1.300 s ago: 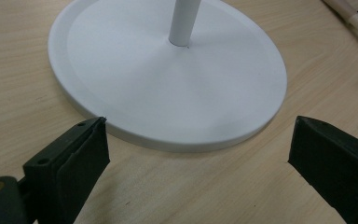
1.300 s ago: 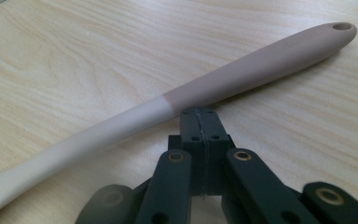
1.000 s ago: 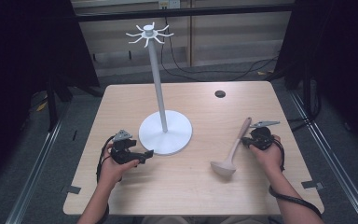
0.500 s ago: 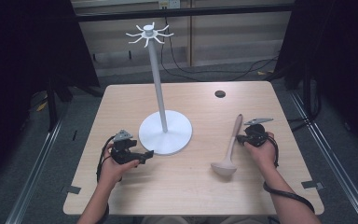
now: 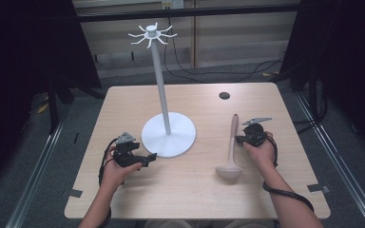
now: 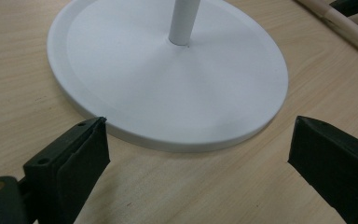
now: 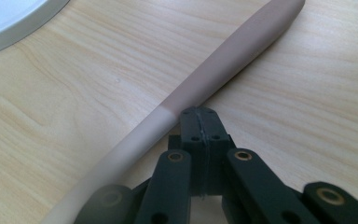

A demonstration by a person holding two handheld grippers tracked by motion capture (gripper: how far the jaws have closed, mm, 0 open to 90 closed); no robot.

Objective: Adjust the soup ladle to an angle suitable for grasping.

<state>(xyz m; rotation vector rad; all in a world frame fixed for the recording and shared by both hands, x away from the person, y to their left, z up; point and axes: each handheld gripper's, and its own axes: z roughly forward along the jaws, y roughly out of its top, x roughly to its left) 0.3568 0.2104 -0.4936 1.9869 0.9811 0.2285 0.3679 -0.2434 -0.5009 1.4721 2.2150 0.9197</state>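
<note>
A person's two forearms reach in from the near edge of a light wooden table (image 5: 123, 102), each hand working a black two-jaw gripper. At left, the left hand (image 5: 116, 169) lies low on the tabletop with the forearm angled up from the near edge. It grips the left gripper (image 5: 151, 158) level, its jaws pointing toward the centre of the table. Those jaws stand wide apart with nothing between them, just short of the round white base of a stand (image 5: 168, 135). The left gripper view shows one jaw tip right at the base's rim (image 6: 177, 140).

At centre, the one stand rises on a single slim white pole to a crown of short hooks (image 5: 152, 34), all of them bare. One small dark round spot (image 5: 224, 95) marks the tabletop behind it.

To the right, one beige ladle (image 5: 231, 151) lies flat on the wood. Its bowl faces the near edge and its handle points away, well apart from the stand's base. The right hand (image 5: 259, 149) rests just beside the handle, forearm slanting in from the lower right. The right gripper (image 7: 200, 116) has its jaws pressed fully together, holding nothing. In the right gripper view its tip sits against the side of the ladle handle (image 7: 214, 70).
</note>
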